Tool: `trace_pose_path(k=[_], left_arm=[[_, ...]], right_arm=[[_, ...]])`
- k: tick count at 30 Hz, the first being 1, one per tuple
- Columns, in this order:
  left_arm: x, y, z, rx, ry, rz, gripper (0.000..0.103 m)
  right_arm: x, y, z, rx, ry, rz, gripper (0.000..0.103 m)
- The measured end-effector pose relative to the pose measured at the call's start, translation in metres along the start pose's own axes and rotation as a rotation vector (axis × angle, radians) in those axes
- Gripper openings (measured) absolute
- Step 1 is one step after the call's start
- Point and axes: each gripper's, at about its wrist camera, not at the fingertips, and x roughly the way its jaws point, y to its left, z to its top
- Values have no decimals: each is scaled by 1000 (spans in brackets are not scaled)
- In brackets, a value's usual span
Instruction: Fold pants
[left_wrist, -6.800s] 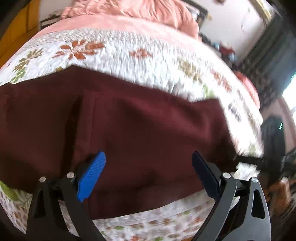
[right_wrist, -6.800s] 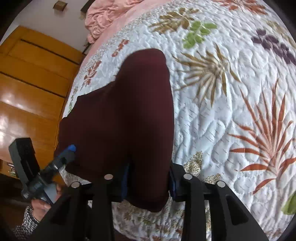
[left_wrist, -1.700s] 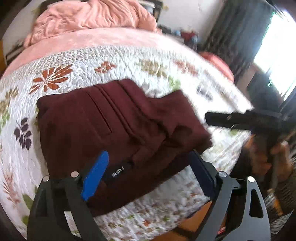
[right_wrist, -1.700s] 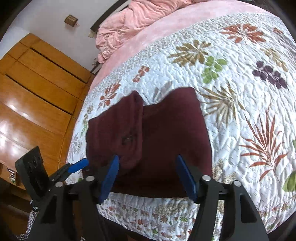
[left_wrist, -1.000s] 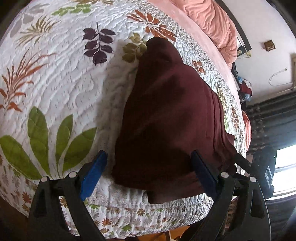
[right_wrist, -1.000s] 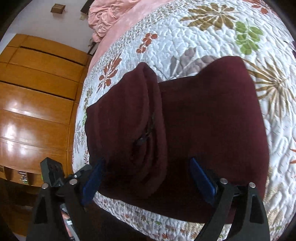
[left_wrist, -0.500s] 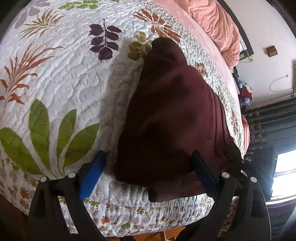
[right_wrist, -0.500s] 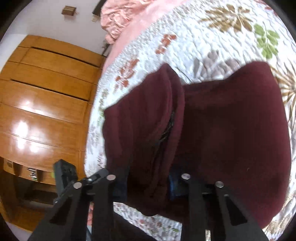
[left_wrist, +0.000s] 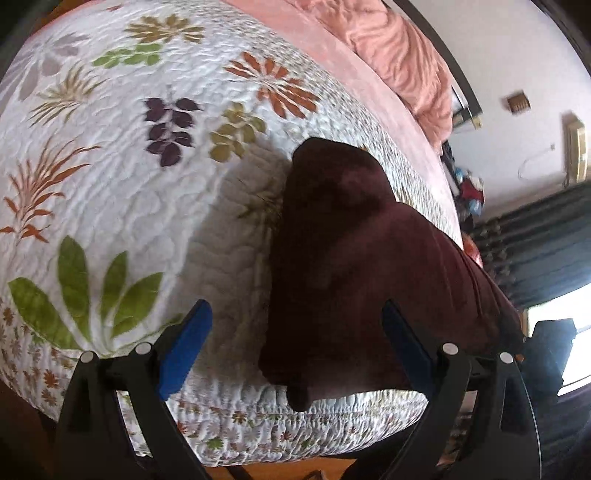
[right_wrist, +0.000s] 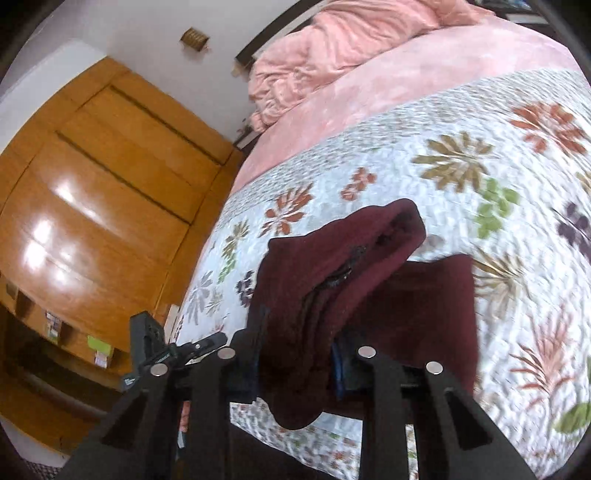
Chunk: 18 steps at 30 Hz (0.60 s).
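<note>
The dark maroon pants lie folded in a thick bundle on the floral quilt near the bed's front edge. My left gripper is open, its blue pads either side of the bundle's near corner, not closed on it. In the right wrist view my right gripper is shut on a thick fold of the pants and lifts that edge off the lower layer. The left gripper shows at the left, beyond the bed edge.
A rumpled pink blanket lies at the head of the bed. A wooden wardrobe stands left of the bed. Dark curtains and a bright window are at the right in the left wrist view.
My right gripper closed on the pants' thick fold and has raised it. The left gripper stayed open and shifted slightly at the bundle's corner.
</note>
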Motion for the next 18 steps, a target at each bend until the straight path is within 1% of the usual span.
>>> trace_pose_path(k=[2,3,5,7,10,12,13,14,15,16,18], left_arm=[[7,-9,-4,41,15,17,92],[12,-13,-6,63,22,34,92],[19,-18,-10,94,29,70,92],[27,-23,-13,129,39,106,92],[41,-28,-19,175,56,160,95],[51,-29,-21,205,69,192,96],[53,-29,-21,210,70,192,96],[54,-29,-20,212,70,194,97],[56,-29,-20,219,74,207,97],[55,-30,-19,221,76,212,97],[48,-33,-17,223,74,199,96]], right_arm=[[-6,-24,-8,60,-15,-10,28],[-7,-32,-9,90,-15,-13,28],[-9,-61,-20,145,-1,-38,28],[1,-83,-30,179,39,-74,28],[28,-106,-48,188,129,-163,30],[33,-108,-51,191,129,-158,32],[32,-107,-50,186,131,-154,36],[30,-104,-46,170,142,-159,42],[28,-98,-42,141,152,-179,46],[24,-92,-37,113,147,-210,53],[11,-83,-25,75,104,-211,57]])
